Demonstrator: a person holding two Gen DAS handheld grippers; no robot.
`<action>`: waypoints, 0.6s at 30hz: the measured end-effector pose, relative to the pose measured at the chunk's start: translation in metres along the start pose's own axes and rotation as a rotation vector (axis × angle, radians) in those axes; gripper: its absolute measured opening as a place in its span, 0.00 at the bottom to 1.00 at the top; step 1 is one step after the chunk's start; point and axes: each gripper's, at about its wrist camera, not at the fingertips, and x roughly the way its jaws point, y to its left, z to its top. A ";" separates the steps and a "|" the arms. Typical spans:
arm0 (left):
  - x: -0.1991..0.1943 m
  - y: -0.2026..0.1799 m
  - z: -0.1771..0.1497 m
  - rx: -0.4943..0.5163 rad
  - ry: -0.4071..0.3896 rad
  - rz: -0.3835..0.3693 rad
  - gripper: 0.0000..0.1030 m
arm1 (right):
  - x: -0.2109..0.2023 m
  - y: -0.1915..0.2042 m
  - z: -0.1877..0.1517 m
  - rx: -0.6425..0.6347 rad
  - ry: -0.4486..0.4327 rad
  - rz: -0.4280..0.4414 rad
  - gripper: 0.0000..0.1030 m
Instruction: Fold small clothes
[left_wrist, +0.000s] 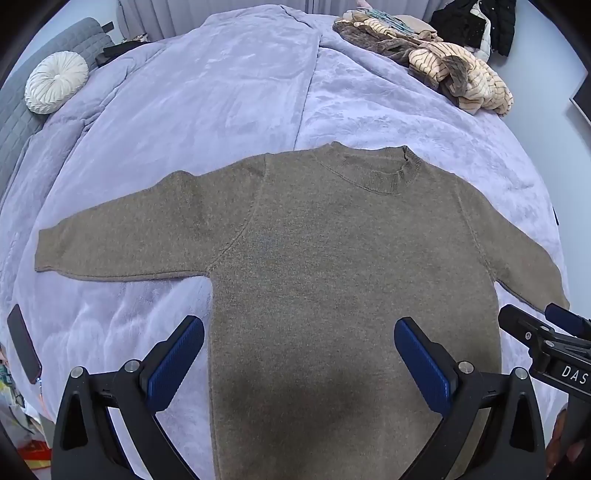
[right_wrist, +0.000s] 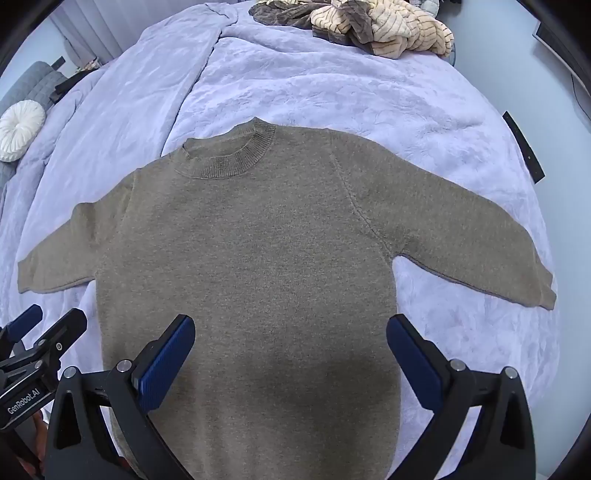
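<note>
A small olive-brown knit sweater (left_wrist: 332, 258) lies flat on the lilac blanket, collar away from me and both sleeves spread out to the sides. It also shows in the right wrist view (right_wrist: 258, 258). My left gripper (left_wrist: 299, 339) is open and empty, hovering above the lower left part of the sweater's body. My right gripper (right_wrist: 290, 336) is open and empty above the lower right part of the body. The right gripper's tip shows at the right edge of the left wrist view (left_wrist: 543, 332), and the left gripper's tip shows at the left edge of the right wrist view (right_wrist: 40, 339).
The lilac blanket (left_wrist: 221, 92) covers a bed. A heap of striped cream and brown clothes (left_wrist: 443, 62) lies at the far right corner. A round white cushion (left_wrist: 55, 81) sits far left. A dark phone (left_wrist: 24, 343) lies near the bed's left edge.
</note>
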 end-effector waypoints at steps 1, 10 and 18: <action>0.000 0.000 0.000 0.001 -0.001 -0.001 1.00 | 0.000 0.000 0.000 -0.001 0.000 -0.001 1.00; 0.000 0.001 -0.003 0.001 0.001 0.003 1.00 | -0.001 -0.002 -0.002 0.001 0.000 -0.004 1.00; 0.001 0.001 -0.003 0.000 0.003 0.006 1.00 | -0.001 -0.001 -0.001 0.000 -0.001 -0.001 1.00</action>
